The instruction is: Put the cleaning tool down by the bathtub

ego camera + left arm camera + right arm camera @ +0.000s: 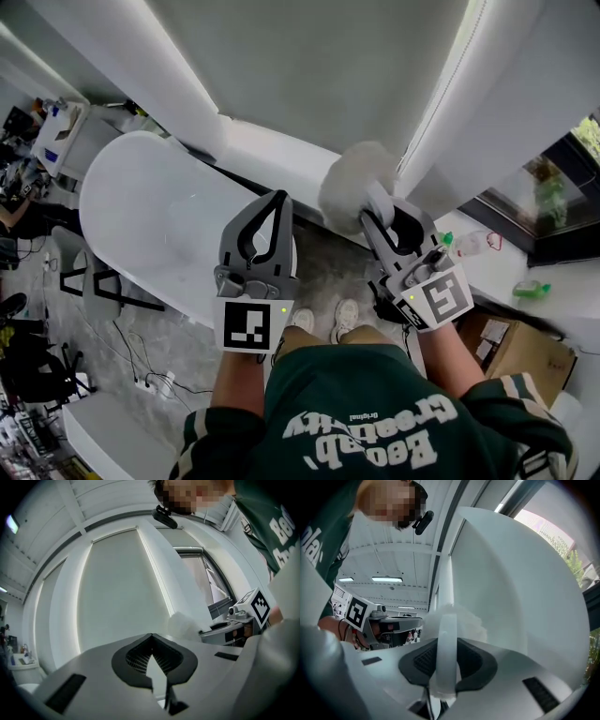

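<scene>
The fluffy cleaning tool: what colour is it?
The cleaning tool is white all over; the head view shows it best.

The duster [354, 183] has a fluffy white head and a pale, milky-white handle [443, 653]. The left gripper [278, 199] and the right gripper [382, 212] are both light grey, with black ribbed pads inside their fingers [136, 660]. Each carries a cube [247, 325] patterned with black squares on white. The bathtub [159, 225] is plain glossy white. The floor [328, 272] is grey with a mottled, stone-like pattern. The person's sweatshirt [375, 403] is dark green with white lettering and white stripes at the cuffs, and the shoes [347, 319] are off-white. The cardboard box [511, 347] is brown. A small item on the ledge, perhaps a bottle [532, 288], is green.
</scene>
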`<action>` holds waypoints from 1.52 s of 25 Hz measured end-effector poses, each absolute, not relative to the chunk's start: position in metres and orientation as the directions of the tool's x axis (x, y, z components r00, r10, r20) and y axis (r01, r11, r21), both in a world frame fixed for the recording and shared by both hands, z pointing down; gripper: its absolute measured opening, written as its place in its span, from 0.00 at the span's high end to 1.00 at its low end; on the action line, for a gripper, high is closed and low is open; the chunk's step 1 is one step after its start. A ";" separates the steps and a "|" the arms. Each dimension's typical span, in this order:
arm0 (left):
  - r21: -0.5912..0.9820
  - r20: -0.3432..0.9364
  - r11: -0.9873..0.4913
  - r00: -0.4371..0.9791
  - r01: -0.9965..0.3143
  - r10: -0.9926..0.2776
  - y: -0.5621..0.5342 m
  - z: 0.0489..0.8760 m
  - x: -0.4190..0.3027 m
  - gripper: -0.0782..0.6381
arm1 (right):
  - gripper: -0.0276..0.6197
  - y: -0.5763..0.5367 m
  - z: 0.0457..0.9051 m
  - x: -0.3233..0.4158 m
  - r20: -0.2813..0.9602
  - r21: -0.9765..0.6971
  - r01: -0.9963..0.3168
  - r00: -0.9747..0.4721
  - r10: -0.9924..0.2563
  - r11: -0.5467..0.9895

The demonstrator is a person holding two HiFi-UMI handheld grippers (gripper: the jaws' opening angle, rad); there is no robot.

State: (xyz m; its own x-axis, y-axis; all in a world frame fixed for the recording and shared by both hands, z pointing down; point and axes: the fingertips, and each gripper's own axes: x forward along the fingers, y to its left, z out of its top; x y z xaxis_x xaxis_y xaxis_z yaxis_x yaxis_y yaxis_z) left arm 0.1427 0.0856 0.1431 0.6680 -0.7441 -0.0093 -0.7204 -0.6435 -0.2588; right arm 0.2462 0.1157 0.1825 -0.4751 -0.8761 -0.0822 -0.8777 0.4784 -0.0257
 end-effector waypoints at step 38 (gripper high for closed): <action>-0.223 0.018 -0.571 0.582 -0.790 -0.813 -0.030 0.191 0.069 0.88 | 0.81 -0.004 0.219 0.177 0.032 0.012 -0.823 -0.568 -0.823 0.568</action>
